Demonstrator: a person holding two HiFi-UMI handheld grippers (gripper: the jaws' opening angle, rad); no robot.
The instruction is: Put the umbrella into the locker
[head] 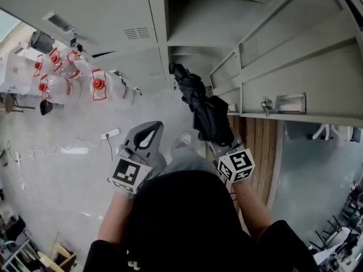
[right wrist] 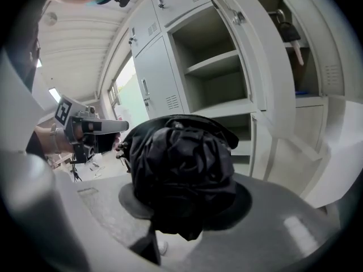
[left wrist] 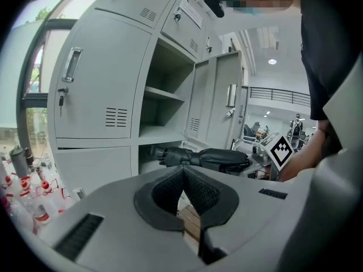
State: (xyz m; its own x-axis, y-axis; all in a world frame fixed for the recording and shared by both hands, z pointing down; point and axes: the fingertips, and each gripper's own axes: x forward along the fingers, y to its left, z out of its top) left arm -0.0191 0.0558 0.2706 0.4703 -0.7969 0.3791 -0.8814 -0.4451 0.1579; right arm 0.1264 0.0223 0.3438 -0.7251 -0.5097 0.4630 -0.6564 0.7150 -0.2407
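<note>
Umbrella (head: pixel 207 109) in right hand-held gripper's (head: pixel 219 142) pinch, tip toward locker (head: pixel 195 35) (left hand-held gripper (head: pixel 148 136) closed)

Locker area: grey metal lockers (head: pixel 102 21)

A bank of grey metal lockers (head: pixel 85 16) is ranged along the wall, with some doors shut and others swung open on bare shelves. A pale speckled floor (head: pixel 62 180) is laid below, with a strip of wooden boards (head: pixel 261 152) near the lockers' foot. Daylight is admitted by a window (left wrist: pixel 34 78) beside them — round ceiling lamps (left wrist: pixel 272 62) are lit farther off.
</note>
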